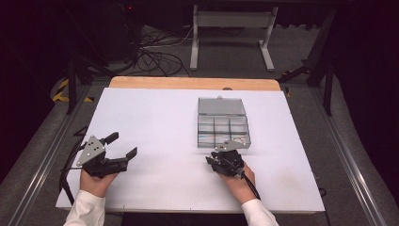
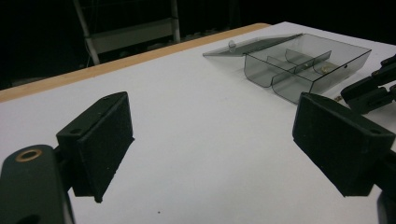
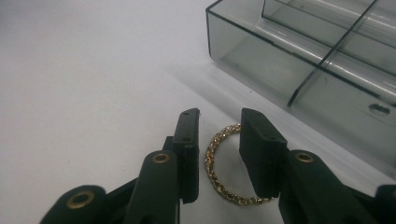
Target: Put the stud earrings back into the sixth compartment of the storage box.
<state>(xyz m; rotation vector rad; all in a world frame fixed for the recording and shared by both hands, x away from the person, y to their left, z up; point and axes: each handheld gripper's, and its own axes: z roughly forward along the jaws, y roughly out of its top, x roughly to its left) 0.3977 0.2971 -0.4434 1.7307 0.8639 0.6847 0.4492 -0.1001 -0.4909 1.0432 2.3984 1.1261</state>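
The ring (image 3: 224, 163) lies flat on the white counter (image 1: 155, 127), just beside the near wall of the smoky clear compartment box (image 1: 223, 129), which stands open with its lid laid back on the far side. In the right gripper view the right claw (image 3: 219, 154) is lowered over the ring, one jaw at each side of the band; the jaws are narrow now, but a small gap is visible at the left jaw, so I judge it has not clenched the ring yet. The left claw (image 1: 123, 145) waits on the left part of the counter, well apart from the box, with its jaws spread wide and nothing between them. The ring looks like a thin golden band set with many small stones, so it should be very light and stiff, and it will not bend under the pads. Because it is round and lies so low on the smooth counter, it may slip or flip away if only one pad touches it first. A good place to take hold seems to be across the band at two opposite sides, with the pads low to the counter and closing gently, so the ring stays centred and can be lifted toward a compartment.
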